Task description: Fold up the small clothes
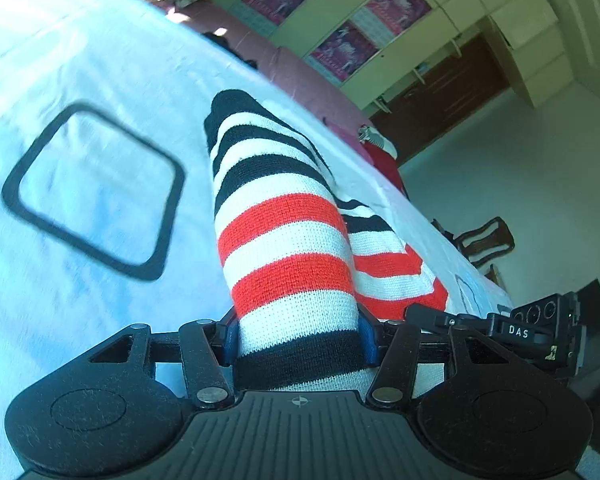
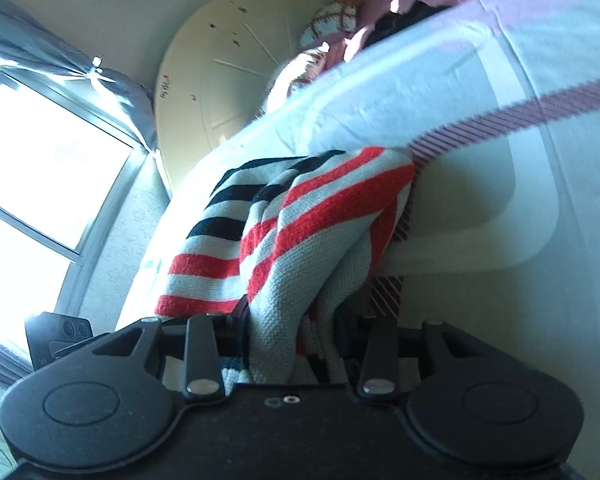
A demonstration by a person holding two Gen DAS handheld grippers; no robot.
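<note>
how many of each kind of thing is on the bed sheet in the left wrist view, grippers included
striped knit garment: 1
black square outline on the sheet: 1
left gripper, shut on the garment: 1
right gripper, its side showing at right: 1
total: 4

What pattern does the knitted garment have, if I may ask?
Black, white and red stripes; clearest in the left wrist view.

Your left tool has the sweater between its pads, w/ the garment running ahead over the bed. Outlined square lies left of it. Right tool probably grips another part.
</note>
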